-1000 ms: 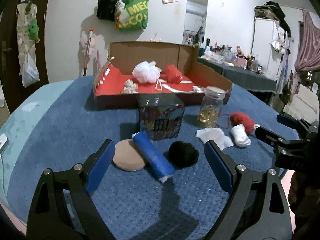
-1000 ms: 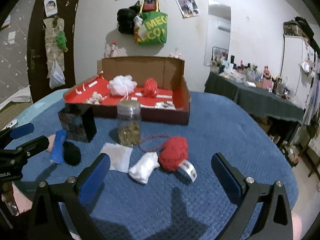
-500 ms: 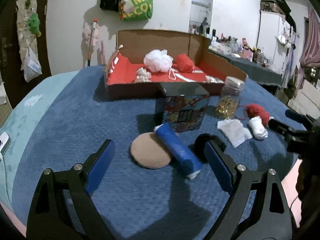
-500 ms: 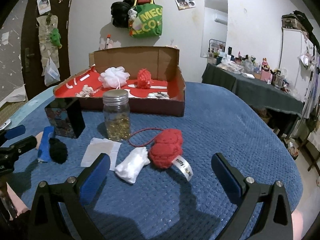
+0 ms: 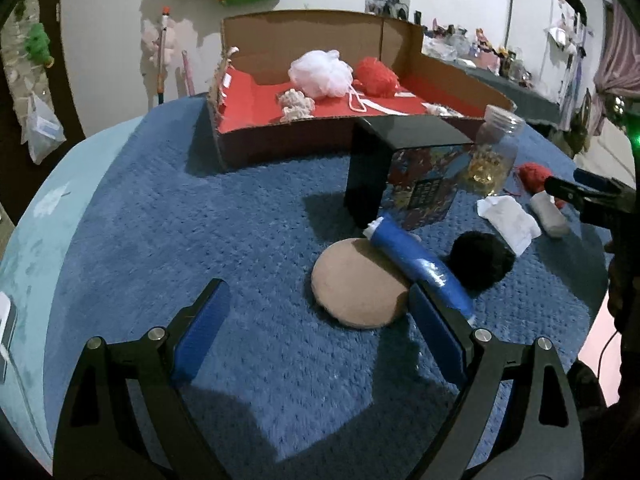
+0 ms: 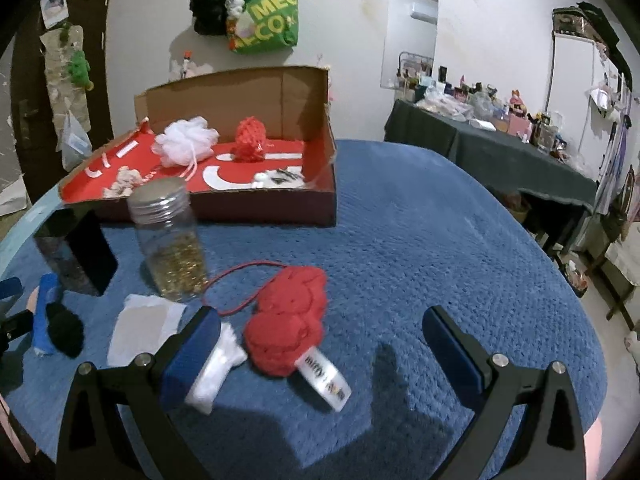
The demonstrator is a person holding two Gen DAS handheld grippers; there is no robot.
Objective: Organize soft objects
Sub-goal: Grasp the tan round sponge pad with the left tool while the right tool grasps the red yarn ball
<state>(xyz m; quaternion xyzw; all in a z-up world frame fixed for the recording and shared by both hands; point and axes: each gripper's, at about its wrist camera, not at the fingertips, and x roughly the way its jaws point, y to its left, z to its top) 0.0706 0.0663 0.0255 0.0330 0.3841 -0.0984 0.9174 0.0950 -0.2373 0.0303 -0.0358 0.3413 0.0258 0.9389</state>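
Both grippers, left (image 5: 316,320) and right (image 6: 320,344), are spread wide and hold nothing above the blue blanket (image 5: 200,220). Behind sits the box (image 6: 256,204) with a white puff (image 6: 186,142). Nearer lie the tan pad (image 5: 356,292), red knit (image 6: 290,322) and black pom-pom (image 5: 480,260).

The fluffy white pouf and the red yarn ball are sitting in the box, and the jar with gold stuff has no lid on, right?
Nearly. The white pouf and red yarn ball do sit in the box. But the jar has a silver lid screwed on, as the right wrist view shows.
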